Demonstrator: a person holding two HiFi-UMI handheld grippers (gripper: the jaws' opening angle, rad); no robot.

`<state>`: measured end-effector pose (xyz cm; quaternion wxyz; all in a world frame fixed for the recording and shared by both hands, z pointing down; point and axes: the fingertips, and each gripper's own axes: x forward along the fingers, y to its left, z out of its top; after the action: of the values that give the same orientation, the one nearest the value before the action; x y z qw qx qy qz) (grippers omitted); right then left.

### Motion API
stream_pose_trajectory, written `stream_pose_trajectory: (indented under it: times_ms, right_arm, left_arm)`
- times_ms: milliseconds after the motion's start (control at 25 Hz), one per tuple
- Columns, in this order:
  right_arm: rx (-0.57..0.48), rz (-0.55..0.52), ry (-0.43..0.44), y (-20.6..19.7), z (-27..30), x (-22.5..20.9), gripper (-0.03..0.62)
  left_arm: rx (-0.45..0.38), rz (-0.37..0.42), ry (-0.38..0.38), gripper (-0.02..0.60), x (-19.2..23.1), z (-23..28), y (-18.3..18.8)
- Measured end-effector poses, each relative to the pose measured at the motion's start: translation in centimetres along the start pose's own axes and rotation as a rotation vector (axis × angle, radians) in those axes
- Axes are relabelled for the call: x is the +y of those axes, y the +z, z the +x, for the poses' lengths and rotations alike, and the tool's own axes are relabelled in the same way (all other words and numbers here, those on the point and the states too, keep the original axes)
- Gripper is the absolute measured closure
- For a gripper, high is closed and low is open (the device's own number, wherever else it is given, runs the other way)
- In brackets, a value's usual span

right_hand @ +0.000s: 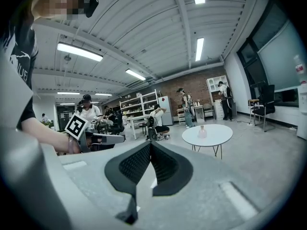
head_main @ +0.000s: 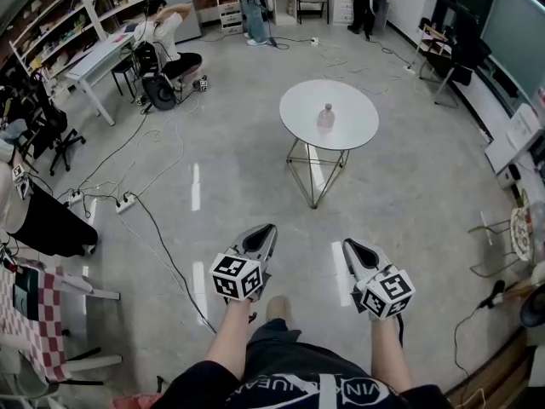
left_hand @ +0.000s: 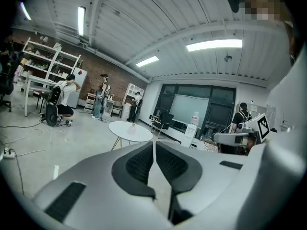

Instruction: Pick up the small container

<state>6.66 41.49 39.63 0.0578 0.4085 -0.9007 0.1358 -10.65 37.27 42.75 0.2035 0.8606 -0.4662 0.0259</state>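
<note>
The container (head_main: 326, 116) is seen upright on a round white table (head_main: 358, 139), a little behind the middle of the top. The table stands on thin metal legs on a shiny grey floor (head_main: 409, 228), well apart from both grippers.

The left gripper (head_main: 267, 227) and the right gripper (head_main: 348, 245) are held side by side, low in the head view, above the floor, and both are pointed towards the table. In the left gripper view the jaws are closed together, pad against pad, and nothing is held between them. In the right gripper view the jaws are closed in the same way, also with nothing in them.

Cables (head_main: 162, 245) and a power strip (head_main: 126, 202) are laid on the floor at the left. A person (head_main: 169, 34) is seated at a desk (head_main: 98, 58) far at the left, near shelves (head_main: 60, 7).
</note>
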Motion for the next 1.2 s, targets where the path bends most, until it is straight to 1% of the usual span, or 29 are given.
stream_pose_trajectory:
  times_ms: [240, 480, 560, 720, 840, 960, 1080, 1200]
  right_arm:
    - [-0.014, 0.022, -0.054, 0.9, 3.2, -2.1, 0.588]
    - [-0.045, 0.038, -0.122, 1.5, 5.8, -4.2, 0.588]
    - [-0.052, 0.049, -0.133, 1.8, 6.8, -4.7, 0.588]
    - [-0.058, 0.067, -0.113, 2.3, 8.9, -5.0, 0.588]
    - [-0.041, 0.062, -0.097, 2.2, 10.0, -4.7, 0.588]
    - [-0.018, 0.064, -0.104, 1.7, 10.3, -4.9, 0.588]
    - [-0.013, 0.088, -0.126, 1.5, 10.0, -5.6, 0.588]
    - [-0.008, 0.101, -0.113, 1.3, 10.4, -5.9, 0.588]
  left_arm:
    - [0.001, 0.036, -0.025, 0.56, 2.6, 2.7, 1.9]
    - [0.004, 0.046, -0.048, 0.56, 5.4, 5.3, 3.4]
    - [0.009, 0.054, -0.061, 0.56, 6.2, 6.1, 3.8]
    - [0.008, 0.064, -0.084, 0.56, 7.6, 7.6, 4.7]
    - [0.001, 0.058, -0.091, 0.56, 8.3, 8.4, 5.1]
    - [-0.002, 0.042, -0.088, 0.56, 8.8, 8.6, 5.0]
    - [-0.002, 0.029, -0.089, 0.56, 9.1, 8.7, 4.7]
    - [0.008, 0.016, -0.094, 0.56, 9.3, 9.3, 4.3]
